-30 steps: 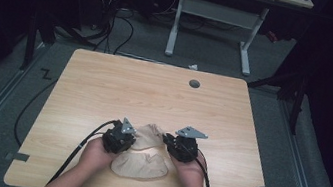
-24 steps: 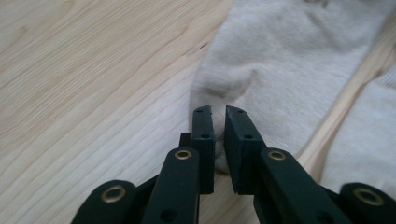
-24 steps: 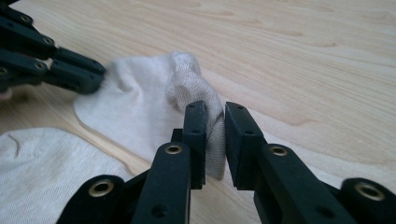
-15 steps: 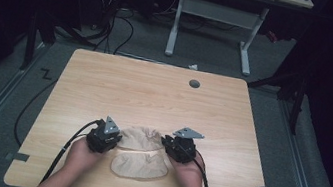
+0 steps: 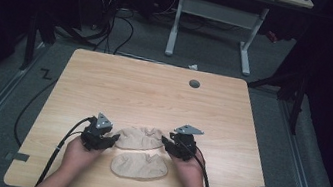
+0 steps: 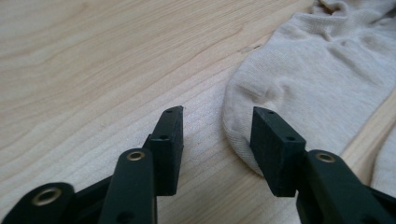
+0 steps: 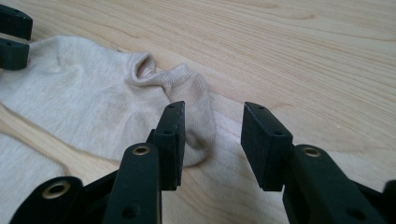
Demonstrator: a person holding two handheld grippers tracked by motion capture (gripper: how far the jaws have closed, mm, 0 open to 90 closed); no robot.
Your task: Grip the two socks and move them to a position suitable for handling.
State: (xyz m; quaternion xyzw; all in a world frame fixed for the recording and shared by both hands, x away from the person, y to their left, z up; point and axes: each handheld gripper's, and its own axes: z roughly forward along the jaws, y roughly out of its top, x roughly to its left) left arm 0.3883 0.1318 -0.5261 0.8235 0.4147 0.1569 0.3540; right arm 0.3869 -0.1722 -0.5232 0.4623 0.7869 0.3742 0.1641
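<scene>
On the table (image 5: 154,91), two beige socks: both grippers, left (image 5: 114,139) and right (image 5: 165,142), sit wide apart at the far sock (image 5: 140,137), gripping nothing.

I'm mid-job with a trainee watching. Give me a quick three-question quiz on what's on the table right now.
1. True or false: the left gripper is clamped shut on the far sock.
2. How many socks lie on the table? A) one B) two C) three
3. Which sock lies closer to the person: the one between the two grippers, or the near sock?

Key
1. False. In the left gripper view its fingers stand open at the sock's end. The right gripper is open too.
2. B
3. The near sock.
</scene>
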